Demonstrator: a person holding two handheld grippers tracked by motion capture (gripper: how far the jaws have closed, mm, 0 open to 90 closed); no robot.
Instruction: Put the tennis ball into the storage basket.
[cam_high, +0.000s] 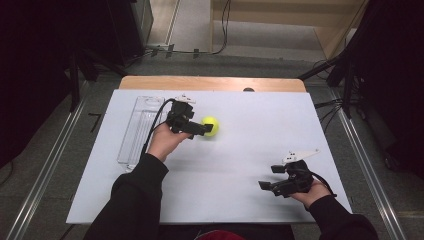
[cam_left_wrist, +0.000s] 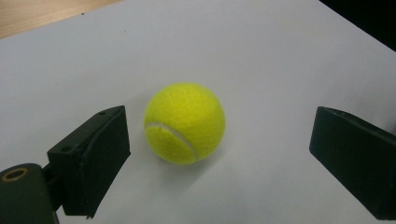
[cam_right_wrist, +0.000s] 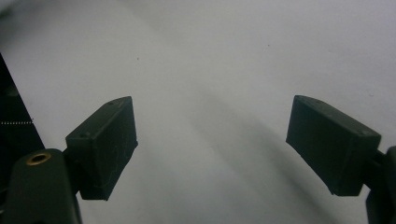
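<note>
A yellow-green tennis ball (cam_high: 210, 126) rests on the white table top (cam_high: 250, 145), left of centre. My left gripper (cam_high: 202, 131) reaches it from the left, held in a hand with a black sleeve. In the left gripper view the ball (cam_left_wrist: 184, 123) lies between the wide-apart jaws of the left gripper (cam_left_wrist: 218, 129), close to the left pad (cam_left_wrist: 105, 154) with a thin gap, and far from the right one. Neither pad presses on it. My right gripper (cam_high: 270, 177) sits near the front right of the table, open, over bare white surface (cam_right_wrist: 212, 126).
A clear plastic tray (cam_high: 140, 130) lies lengthwise along the table's left side, just behind my left hand. A strip of wooden table edge (cam_high: 210, 83) shows at the far side. Dark stands and cables flank the table.
</note>
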